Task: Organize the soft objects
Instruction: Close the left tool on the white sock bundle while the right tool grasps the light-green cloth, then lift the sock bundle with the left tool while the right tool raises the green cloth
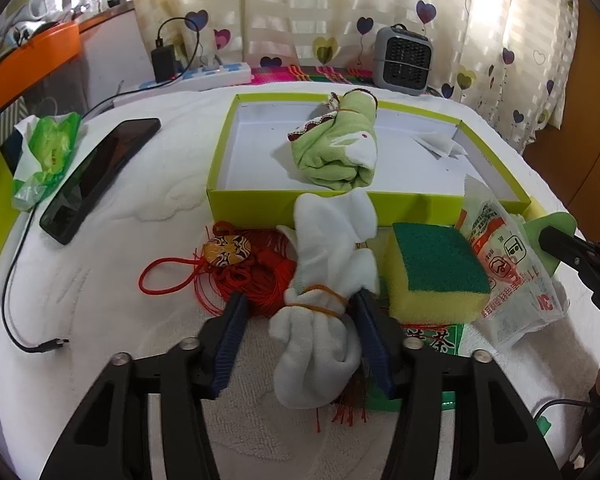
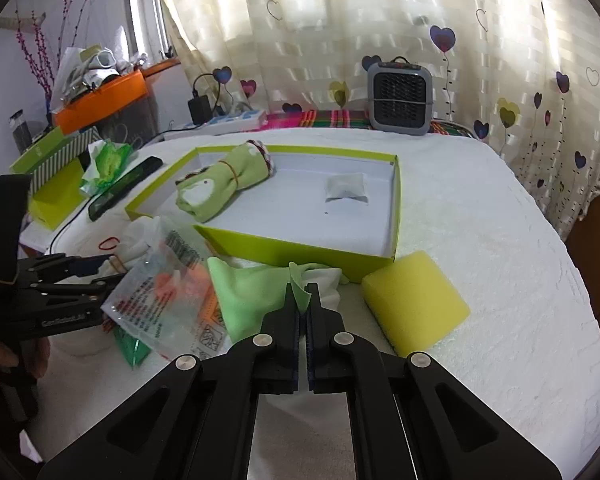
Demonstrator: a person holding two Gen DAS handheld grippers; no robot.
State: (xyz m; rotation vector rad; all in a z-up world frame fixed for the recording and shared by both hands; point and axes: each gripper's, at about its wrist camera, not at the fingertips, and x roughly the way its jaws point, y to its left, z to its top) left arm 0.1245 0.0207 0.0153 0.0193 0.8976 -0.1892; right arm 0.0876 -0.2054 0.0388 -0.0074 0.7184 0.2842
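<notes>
Two tools low over the near edge of the counter. Left tool [image 1: 299, 297] with jaws apart on either side of a white cloth bundle [image 1: 320, 320] tied with rubber bands; one pad against the cloth, the other short of it, so no grip yet. Right tool [image 2: 303, 292] closed on a thin flap of a light green cloth [image 2: 252, 300], which lies flat near the near right corner, just in front of the box.

Close around these, also outside the box: a red tassel knot [image 1: 240, 276] partly under the white bundle, a yellow-and-green sponge [image 1: 436, 268] just beside it, and a printed plastic packet [image 1: 508, 264] leaning over the green cloth.

Further back, toward the middle of the counter, an open lime-green box [image 1: 260, 204]. Inside, one rolled green towel [image 1: 340, 148] banded at one end, plus a small white sachet [image 2: 346, 188] toward the right wall; much bare floor left.

Judged from this: early in the job. One soft item boxed; white bundle, green cloth and sponge yet to go in, two of them about to be lifted. Unclear whether tassel and packet count as soft things.

At the left edge, a dark phone [image 1: 96, 176]; at the far edge, a small grey heater [image 1: 404, 62] before the curtain.
</notes>
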